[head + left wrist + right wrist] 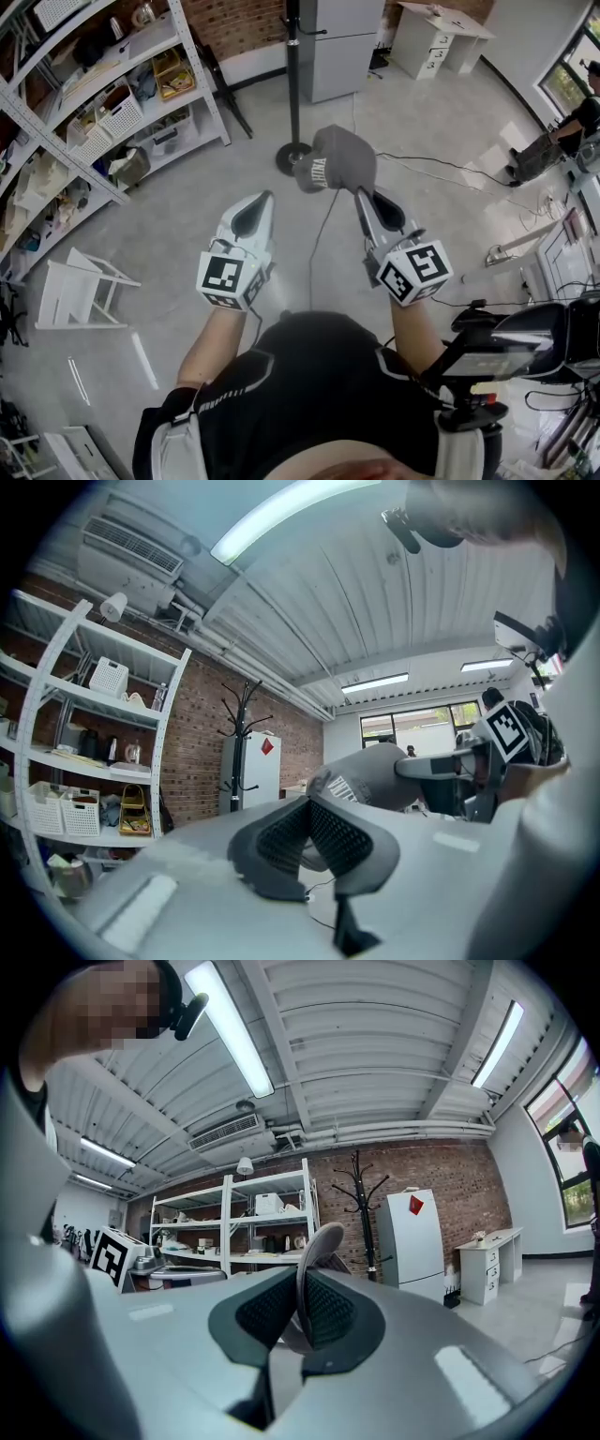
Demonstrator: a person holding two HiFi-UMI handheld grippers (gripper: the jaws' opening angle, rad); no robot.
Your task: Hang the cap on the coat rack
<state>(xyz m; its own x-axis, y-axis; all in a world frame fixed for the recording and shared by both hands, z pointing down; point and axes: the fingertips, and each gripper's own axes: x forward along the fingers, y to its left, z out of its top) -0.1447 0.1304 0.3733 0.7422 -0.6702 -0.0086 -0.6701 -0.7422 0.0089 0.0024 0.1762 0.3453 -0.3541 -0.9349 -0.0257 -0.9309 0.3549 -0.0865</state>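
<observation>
The cap [335, 157] could have slipped free on the way to the rack. The right gripper [361, 192] pinched only the thin edge of its brim, and the whole crown hung out beyond the jaws, so a quick swing would likely have pulled it loose. A second risk, in my judgement, was the hang itself. The crown drooped, so a hook might have met cloth instead of the opening, and a hard push could have rocked the coat rack [292, 66] on its round base.

The cap was grey and soft, with white lettering on 1 side. It was held in the air above the floor, near the rack's base in the head view but not touching it. In the right gripper view the brim [314, 1251] stood edge-on between the 2 closed pads.

The left gripper [258, 208] was beside it, jaws together and empty. A pale fridge [337, 47] stood behind the rack.
</observation>
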